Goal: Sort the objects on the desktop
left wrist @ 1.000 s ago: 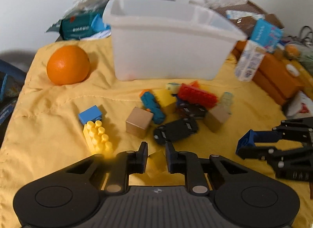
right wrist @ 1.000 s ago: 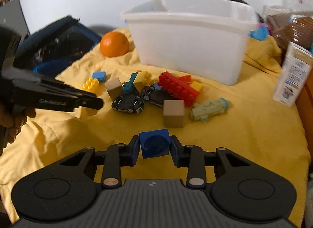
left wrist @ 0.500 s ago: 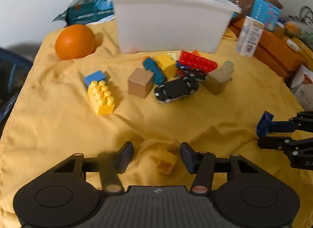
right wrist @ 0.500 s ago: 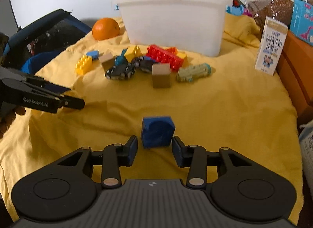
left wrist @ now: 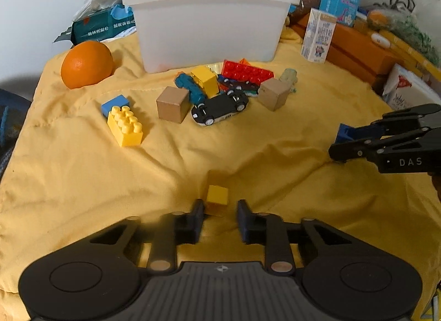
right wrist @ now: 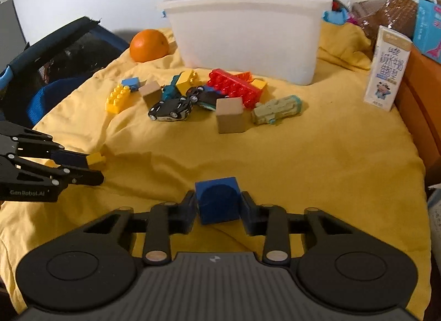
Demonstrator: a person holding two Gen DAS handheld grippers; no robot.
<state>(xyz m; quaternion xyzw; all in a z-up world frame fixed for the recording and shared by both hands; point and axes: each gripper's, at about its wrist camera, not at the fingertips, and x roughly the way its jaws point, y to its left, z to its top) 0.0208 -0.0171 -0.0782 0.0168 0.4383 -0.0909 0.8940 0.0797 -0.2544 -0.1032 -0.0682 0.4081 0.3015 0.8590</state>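
A small yellow brick (left wrist: 217,195) rests on the yellow cloth at the very tips of my left gripper (left wrist: 220,208), whose narrow jaws are shut on it; the left finger is blurred. From the right wrist view the same brick (right wrist: 96,158) pokes out past the left gripper (right wrist: 95,169). My right gripper (right wrist: 217,205) is shut on a blue cube (right wrist: 217,199), a pad pressing each side, low over the cloth. It enters the left wrist view at the right edge with the cube (left wrist: 344,132). The white bin (left wrist: 206,26) stands behind a pile of toys.
The pile holds a black car (left wrist: 220,107), a red plate brick (left wrist: 248,72), two wooden cubes (left wrist: 172,104) and a yellow studded brick (left wrist: 125,128). An orange (left wrist: 86,63) sits at the left. A milk carton (left wrist: 318,35) and orange boxes line the right.
Both grippers drew back from the pile toward the near cloth. Each opened, leaving its piece on the cloth, then closed on it again.
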